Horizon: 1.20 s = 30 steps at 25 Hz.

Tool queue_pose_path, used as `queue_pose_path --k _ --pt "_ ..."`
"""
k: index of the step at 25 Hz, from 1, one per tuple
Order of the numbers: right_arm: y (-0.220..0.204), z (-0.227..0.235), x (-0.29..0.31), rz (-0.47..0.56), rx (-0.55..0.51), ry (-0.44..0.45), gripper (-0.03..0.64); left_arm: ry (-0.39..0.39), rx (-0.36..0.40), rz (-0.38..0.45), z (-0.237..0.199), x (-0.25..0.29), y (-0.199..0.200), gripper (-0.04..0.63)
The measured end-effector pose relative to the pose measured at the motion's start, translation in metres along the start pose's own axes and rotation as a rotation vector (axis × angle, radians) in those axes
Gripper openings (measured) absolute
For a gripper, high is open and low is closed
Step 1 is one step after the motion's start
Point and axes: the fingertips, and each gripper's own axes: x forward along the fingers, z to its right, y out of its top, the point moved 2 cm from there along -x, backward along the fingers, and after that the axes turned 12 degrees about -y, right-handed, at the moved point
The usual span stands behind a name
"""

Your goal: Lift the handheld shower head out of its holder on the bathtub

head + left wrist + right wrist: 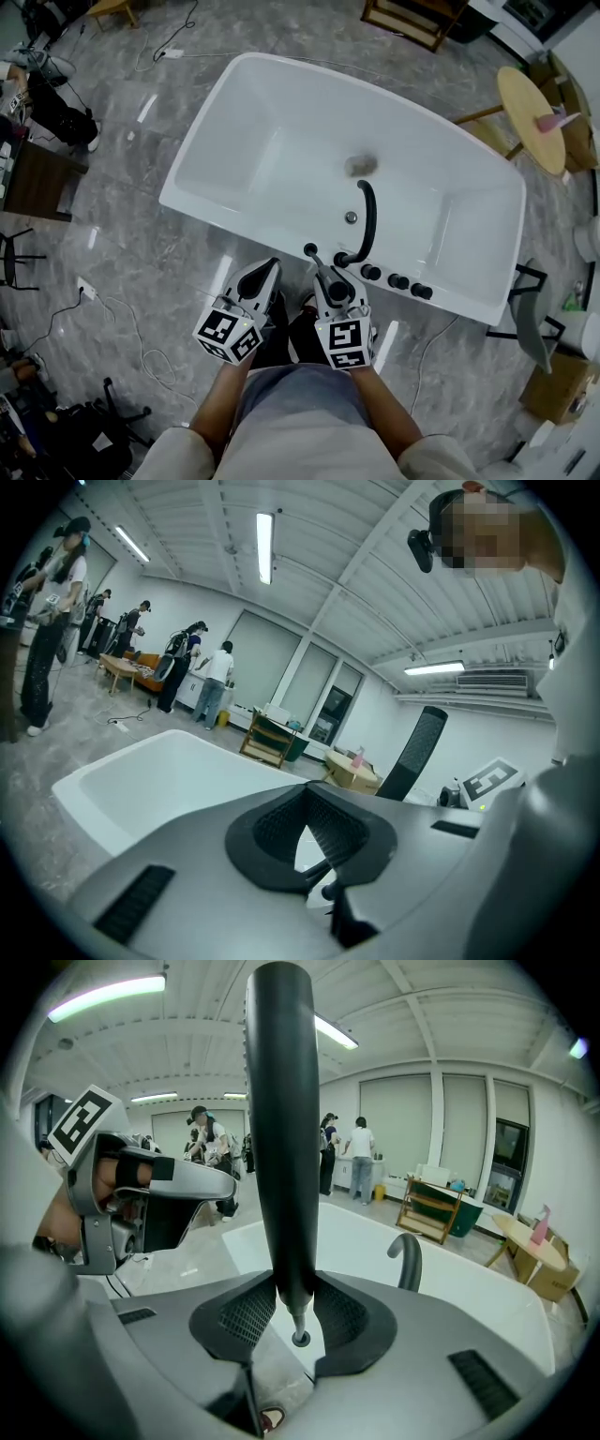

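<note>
While the left hand-held gripper [306,805] seems clenched, the right hand-held gripper [295,1290] clamps the slim black shower head [281,1129] upright.

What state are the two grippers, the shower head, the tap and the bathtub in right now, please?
Right gripper: shut on the shower head.
Left gripper: shut, nothing between its jaws.
Shower head: upright, lower tip right at the holder ring.
Tap spout: no water running.
Bathtub: no water in it.
</note>
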Motion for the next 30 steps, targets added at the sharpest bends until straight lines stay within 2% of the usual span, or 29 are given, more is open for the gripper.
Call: queue_pose_path --k 18,30 --pt "0.059 -0.002 -0.047 0.08 -0.023 0.055 0.138 -0.047 0.016 0.057 0.024 -0.002 0.025 0.006" --pt "0.079 0.008 -0.074 0.131 0.006 0.071 0.138 -0.076 0.032 0.082 0.044 0.005 0.036 0.006"
